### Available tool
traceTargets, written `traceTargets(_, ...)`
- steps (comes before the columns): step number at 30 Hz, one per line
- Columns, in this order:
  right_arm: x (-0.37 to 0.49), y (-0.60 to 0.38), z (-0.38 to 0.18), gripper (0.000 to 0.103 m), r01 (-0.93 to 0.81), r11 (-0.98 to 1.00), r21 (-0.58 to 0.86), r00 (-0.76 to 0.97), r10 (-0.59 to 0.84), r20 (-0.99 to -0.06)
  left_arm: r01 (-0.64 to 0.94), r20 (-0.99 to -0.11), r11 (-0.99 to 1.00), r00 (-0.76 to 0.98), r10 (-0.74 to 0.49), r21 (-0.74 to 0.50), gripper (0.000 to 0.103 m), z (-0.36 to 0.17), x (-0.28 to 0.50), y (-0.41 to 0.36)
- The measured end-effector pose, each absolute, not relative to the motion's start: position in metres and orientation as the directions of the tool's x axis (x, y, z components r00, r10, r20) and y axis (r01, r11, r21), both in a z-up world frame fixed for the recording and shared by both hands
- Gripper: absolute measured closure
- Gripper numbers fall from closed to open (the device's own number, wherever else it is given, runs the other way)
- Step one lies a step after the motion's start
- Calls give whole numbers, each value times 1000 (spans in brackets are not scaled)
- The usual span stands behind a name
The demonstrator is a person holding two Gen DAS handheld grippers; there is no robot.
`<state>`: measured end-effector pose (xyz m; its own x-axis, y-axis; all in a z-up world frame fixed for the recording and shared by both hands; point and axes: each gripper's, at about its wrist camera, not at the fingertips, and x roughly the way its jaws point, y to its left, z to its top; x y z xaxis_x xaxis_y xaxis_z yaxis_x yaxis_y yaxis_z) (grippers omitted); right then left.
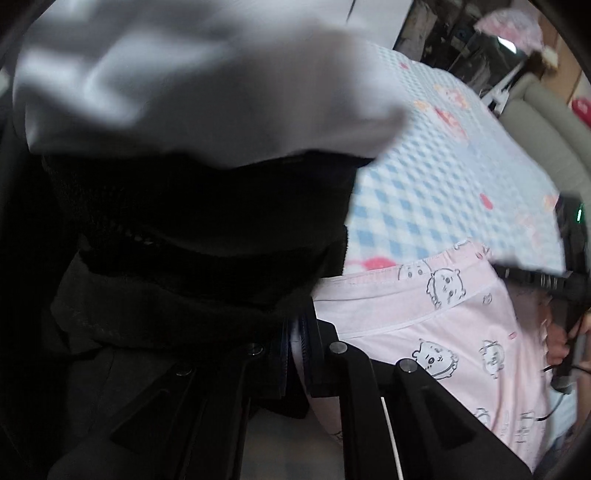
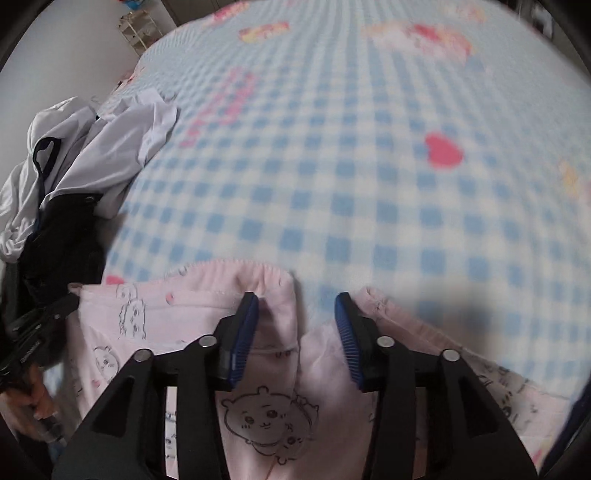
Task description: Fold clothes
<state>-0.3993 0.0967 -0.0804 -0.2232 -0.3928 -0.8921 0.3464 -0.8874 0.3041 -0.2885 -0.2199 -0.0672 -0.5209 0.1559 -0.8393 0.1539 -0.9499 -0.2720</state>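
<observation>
A pink garment with cartoon bear prints (image 2: 266, 406) lies on the blue checked blanket (image 2: 351, 184); it also shows in the left wrist view (image 1: 443, 325). My right gripper (image 2: 297, 339) is open, its blue pads either side of the garment's elastic waistband edge, just above the cloth. My left gripper (image 1: 295, 354) is shut, with its pads pressed together at the pink garment's left edge; what it holds is hidden by a black garment (image 1: 203, 229) and a white one (image 1: 184, 81) draped in front. The left gripper shows in the right wrist view (image 2: 40, 325).
A pile of white and black clothes (image 2: 74, 158) lies on the blanket's left side. A beige padded headboard (image 1: 546, 122) and cluttered shelves stand beyond the bed. A small rack (image 2: 136, 33) stands by the far wall.
</observation>
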Motion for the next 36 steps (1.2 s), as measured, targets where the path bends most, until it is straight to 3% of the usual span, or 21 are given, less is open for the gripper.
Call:
traceTargets(3, -393, 95, -87, 45, 407, -838, 363, -170, -460, -872, 170, -848, -927, -484, 219, -336, 91, -84, -295, -231)
traceTargets(4, -391, 93, -89, 51, 408, -844, 349, -187, -451, -873, 151, -847, -933, -484, 218, -327, 91, -83, -296, -227)
traceTargets(6, -389, 89, -90, 87, 410, -850, 330, -222, -444, -868, 110, -845, -944, -487, 221, -311, 96, -80, -296, -217)
traceTargets(9, -384, 87, -70, 99, 419, -858, 296, -319, -444, -837, 42, -819, -960, -533, 213, -276, 98, -64, -295, -203)
traceTargets(16, -396, 103, -18, 100, 370, -904, 214, -531, -395, -750, 20, -791, -993, -607, 80, -116, 99, -49, -338, -191)
traceTargets(19, -410, 101, -32, 100, 345, -920, 183, -517, -350, -782, 35, -826, -995, -561, 53, -88, 99, -71, -347, -202)
traceTargets(23, -425, 98, -81, 100, 319, -926, 201, -433, -331, -838, 48, -850, -988, -517, 100, -145, 96, -94, -351, -227)
traceTargets(26, -432, 93, -91, 100, 290, -937, 193, -454, -313, -835, 35, -867, -995, -495, 60, -88, 96, -93, -358, -220)
traceTargets(29, -438, 89, -93, 98, 285, -944, 163, -443, -281, -851, 25, -885, -992, -455, 98, -122, 95, -82, -356, -214)
traceTargets(31, -432, 89, -81, 89, 292, -943, 161, -446, -283, -849, 11, -869, -984, -472, 151, -177, 81, -63, -341, -209)
traceTargets(32, -427, 91, -71, 76, 299, -939, 168, -448, -294, -844, 3, -849, -977, -495, 184, -214, 61, -55, -329, -207)
traceTargets(33, -420, 94, -59, 68, 307, -932, 193, -453, -321, -831, -2, -829, -968, -517, 214, -249, 53, -47, -316, -206)
traceTargets(36, -389, 103, -27, 68, 322, -912, 253, -469, -385, -794, 38, -794, -946, -556, 247, -321, 54, -34, -266, -205)
